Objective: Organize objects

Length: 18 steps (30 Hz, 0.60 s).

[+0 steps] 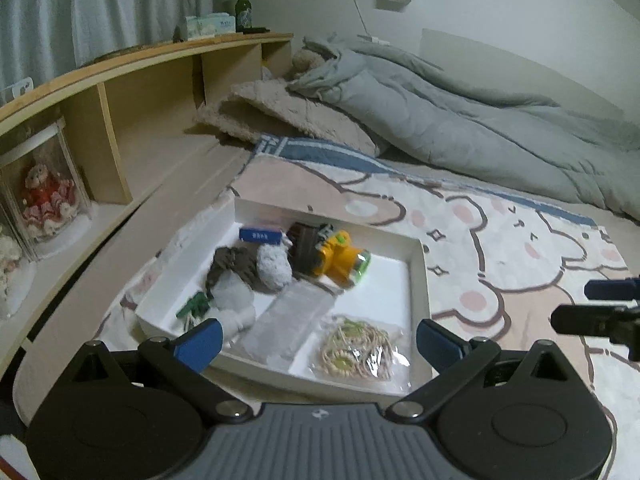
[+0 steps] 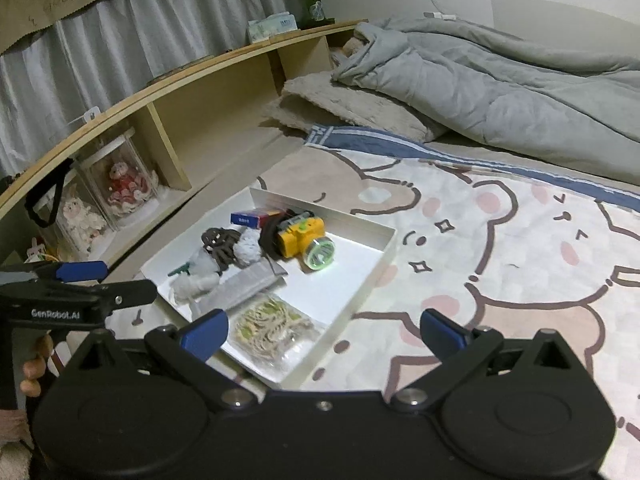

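Small objects lie gathered in the shallow white cardboard tray [image 1: 416, 280] on the bed; both claws hang released above it.

From the left wrist view, our left claw [image 1: 318, 338] gapes, grasping nothing, over the tray's near edge; inside lie the yellow headlamp with green lens [image 1: 340, 258], a blue box [image 1: 260, 235], a bag of beige cord [image 1: 356, 350]. From the right wrist view, our right claw [image 2: 324, 334] is likewise released; nothing loose shows on the bear-print blanket [image 2: 500, 240], so sorting could be finished or pending.

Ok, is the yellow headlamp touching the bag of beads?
Apart. The right wrist view shows bare white tray floor between the yellow headlamp and the bag of beads.
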{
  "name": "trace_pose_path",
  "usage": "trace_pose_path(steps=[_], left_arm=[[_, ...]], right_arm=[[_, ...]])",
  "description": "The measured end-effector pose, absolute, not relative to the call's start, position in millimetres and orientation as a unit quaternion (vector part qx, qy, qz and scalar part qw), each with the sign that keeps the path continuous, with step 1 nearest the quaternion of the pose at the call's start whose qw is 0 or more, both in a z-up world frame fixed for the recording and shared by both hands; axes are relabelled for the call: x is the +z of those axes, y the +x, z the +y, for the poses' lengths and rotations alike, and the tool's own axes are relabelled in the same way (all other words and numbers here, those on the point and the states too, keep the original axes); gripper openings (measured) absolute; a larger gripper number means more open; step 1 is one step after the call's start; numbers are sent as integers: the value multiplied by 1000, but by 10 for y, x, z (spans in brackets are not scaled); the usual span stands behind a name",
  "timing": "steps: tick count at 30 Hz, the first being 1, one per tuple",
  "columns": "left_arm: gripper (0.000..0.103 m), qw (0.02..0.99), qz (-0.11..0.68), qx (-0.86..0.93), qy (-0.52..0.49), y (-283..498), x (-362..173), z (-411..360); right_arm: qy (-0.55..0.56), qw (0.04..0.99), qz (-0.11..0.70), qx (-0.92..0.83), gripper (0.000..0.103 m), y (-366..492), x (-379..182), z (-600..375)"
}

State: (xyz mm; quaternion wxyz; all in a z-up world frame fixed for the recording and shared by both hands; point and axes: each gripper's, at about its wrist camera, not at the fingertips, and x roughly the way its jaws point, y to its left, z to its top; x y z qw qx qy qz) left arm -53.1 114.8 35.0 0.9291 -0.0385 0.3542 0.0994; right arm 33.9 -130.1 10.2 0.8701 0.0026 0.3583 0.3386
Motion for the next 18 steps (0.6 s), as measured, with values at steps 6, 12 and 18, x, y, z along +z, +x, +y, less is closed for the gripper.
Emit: trace_pose_path(steps=[6, 12, 18], left_arm=[[103, 927, 360, 102, -23, -644, 277, 1013], [103, 926, 361, 104, -31, -710, 232, 990], [103, 926, 361, 100, -48, -726, 218, 1015]], right_arm=[[-7, 868, 363, 337, 103, 300, 77, -1406], [-15, 865, 371, 338, 103, 259, 4, -1433], [-16, 865, 374, 336, 103, 261, -94, -1459]])
